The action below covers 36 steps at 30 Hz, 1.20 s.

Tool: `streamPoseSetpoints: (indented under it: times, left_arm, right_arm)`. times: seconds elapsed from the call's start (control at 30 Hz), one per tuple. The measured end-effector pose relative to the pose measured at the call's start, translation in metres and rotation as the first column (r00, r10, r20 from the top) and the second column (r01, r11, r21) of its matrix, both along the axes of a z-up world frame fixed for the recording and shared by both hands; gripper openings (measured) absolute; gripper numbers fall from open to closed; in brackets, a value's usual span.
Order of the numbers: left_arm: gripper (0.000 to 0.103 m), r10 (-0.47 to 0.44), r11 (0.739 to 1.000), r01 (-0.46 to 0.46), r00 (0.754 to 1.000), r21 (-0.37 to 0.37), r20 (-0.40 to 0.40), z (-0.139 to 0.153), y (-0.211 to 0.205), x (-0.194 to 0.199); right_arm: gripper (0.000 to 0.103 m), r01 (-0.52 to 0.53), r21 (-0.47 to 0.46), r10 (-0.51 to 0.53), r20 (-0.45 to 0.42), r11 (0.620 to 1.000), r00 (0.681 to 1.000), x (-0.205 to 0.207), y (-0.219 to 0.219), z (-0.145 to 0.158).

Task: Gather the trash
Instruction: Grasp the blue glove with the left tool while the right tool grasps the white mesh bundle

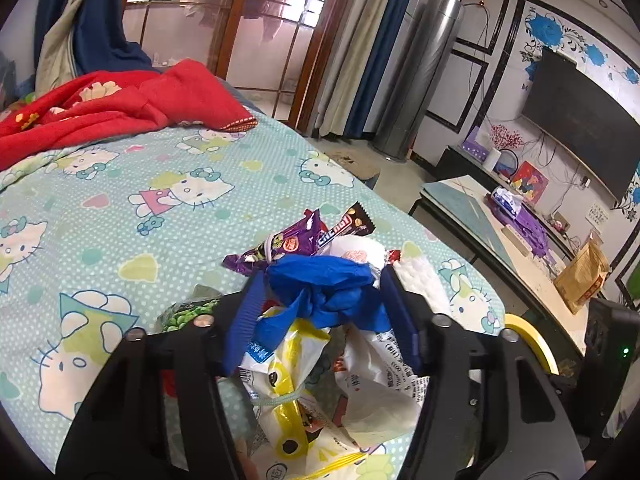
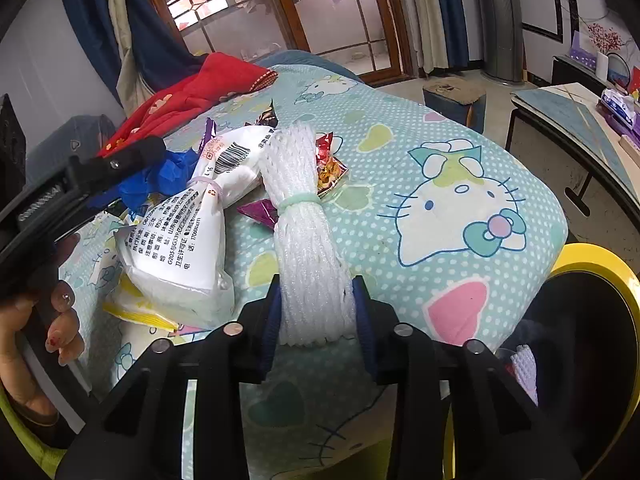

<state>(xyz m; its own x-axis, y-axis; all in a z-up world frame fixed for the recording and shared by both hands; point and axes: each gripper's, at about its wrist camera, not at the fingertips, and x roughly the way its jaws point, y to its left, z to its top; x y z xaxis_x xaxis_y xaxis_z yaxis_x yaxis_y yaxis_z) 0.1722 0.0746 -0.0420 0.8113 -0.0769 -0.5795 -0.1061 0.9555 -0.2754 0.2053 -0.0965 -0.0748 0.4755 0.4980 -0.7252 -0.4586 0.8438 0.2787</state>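
Our left gripper (image 1: 320, 300) clenches a blue glove (image 1: 324, 284) over the wrapper pile (image 1: 320, 380); our right gripper (image 2: 316, 308) grasps white foam netting (image 2: 300, 208) on the bed (image 2: 460, 152).

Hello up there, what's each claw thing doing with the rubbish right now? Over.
Left gripper shut on blue crumpled wrapper. Right gripper shut on white foam net. More wrappers piled on bedsheet. Nothing blocking.
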Motion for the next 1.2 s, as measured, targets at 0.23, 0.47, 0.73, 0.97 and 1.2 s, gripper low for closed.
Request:
streamPoseSetpoints:
  times: [0.23, 0.47, 0.73, 0.97, 1.2]
  left_arm:
    - [0.012, -0.014, 1.0, 0.014, 1.0, -0.016, 0.015, 0.002, 0.002, -0.006]
    - [0.008, 0.002, 0.997, 0.006, 0.995, -0.082, 0.102, 0.023, 0.013, -0.025]
    - [0.007, 0.007, 0.994, 0.013, 0.985, -0.113, 0.171, 0.05, 0.017, -0.043]
    - [0.007, -0.041, 0.993, 0.062, 0.979, -0.101, 0.202, 0.063, 0.001, -0.05]
    - [0.007, -0.109, 0.988, 0.129, 0.97, -0.08, 0.215, 0.068, -0.023, -0.052]
  right_arm:
    - [0.026, 0.011, 0.0, -0.011, -0.001, 1.0, 1.0, 0.0, -0.002, 0.0]
    - [0.019, 0.017, 0.008, -0.017, 0.012, 1.0, 1.0, -0.002, -0.005, 0.004]
    - [0.017, 0.029, 0.042, -0.033, 0.079, 0.999, 0.996, -0.009, -0.016, 0.024]
    - [0.017, 0.034, 0.068, -0.042, 0.111, 0.997, 0.993, -0.014, -0.026, 0.041]
    - [0.017, 0.051, 0.087, -0.063, 0.144, 0.995, 0.988, -0.017, -0.041, 0.059]
